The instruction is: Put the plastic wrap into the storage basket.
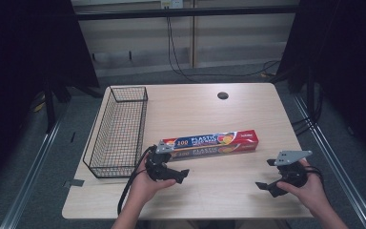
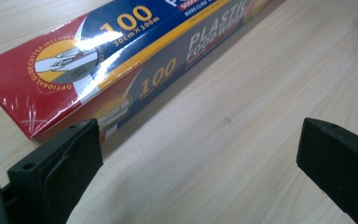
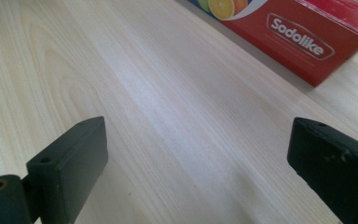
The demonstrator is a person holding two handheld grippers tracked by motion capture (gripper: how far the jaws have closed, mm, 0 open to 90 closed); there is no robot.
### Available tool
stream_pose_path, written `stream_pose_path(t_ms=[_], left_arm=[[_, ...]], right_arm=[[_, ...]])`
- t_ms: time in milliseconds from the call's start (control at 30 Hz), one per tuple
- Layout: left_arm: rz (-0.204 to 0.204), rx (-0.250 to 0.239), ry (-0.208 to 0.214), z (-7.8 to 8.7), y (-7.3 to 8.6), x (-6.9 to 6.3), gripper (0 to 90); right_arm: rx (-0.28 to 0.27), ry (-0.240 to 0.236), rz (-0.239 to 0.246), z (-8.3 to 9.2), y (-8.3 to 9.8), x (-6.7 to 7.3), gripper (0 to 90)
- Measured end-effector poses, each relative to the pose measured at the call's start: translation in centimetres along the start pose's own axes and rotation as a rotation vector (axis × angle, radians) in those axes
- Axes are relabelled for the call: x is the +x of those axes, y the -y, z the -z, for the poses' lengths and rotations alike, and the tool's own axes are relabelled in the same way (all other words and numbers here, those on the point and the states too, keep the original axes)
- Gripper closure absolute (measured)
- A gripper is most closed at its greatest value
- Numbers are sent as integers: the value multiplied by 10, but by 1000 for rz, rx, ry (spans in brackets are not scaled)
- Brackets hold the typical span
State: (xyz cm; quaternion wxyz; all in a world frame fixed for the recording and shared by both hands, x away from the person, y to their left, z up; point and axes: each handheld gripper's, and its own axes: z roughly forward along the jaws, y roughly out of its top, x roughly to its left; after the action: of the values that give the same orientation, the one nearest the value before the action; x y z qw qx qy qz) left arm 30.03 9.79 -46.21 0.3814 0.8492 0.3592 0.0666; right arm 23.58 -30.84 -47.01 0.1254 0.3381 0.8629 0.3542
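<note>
A long red and blue box of plastic food wrap (image 1: 209, 143) lies across the middle of the wooden table (image 1: 195, 109). My left gripper (image 1: 174, 174) is held just in front of the box's left end, jaws wide apart over bare wood. In the left gripper view the box (image 2: 121, 60) runs diagonally ahead of the open left gripper (image 2: 196, 163). My right gripper (image 1: 267, 186) sits near the front right of the table, open and holding nothing. The right gripper view shows the box's red end (image 3: 303, 37) beyond the right gripper (image 3: 196, 163).
A black wire basket (image 1: 119, 129) stands along the table's left side, beside the left gripper. A dark round cable hole (image 1: 222, 95) sits at the back of the table. Cables run along the floor behind, and dark curtains flank both sides.
</note>
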Motion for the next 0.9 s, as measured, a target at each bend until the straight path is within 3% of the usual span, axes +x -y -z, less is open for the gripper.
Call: stream_pose_path(t_ms=[167,267,533,667,733,900], left_arm=[[-14,10,-1,0,-2,0,1],[8,5,4,1,-5,1,7],[0,1,69,2,-23,2,14],[-42,9,58,1,-35,4,26],[-14,13,67,1,-44,10,47],[2,3,67,1,-53,18,73]], right_arm=[[-15,-2,6,3,1,0,49],[-12,-4,9,3,0,-1,49],[-23,-12,7,4,1,-3,49],[-23,-18,8,3,1,-2,49],[-19,-21,14,2,0,-1,50],[-11,-34,20,0,-1,-1,51]])
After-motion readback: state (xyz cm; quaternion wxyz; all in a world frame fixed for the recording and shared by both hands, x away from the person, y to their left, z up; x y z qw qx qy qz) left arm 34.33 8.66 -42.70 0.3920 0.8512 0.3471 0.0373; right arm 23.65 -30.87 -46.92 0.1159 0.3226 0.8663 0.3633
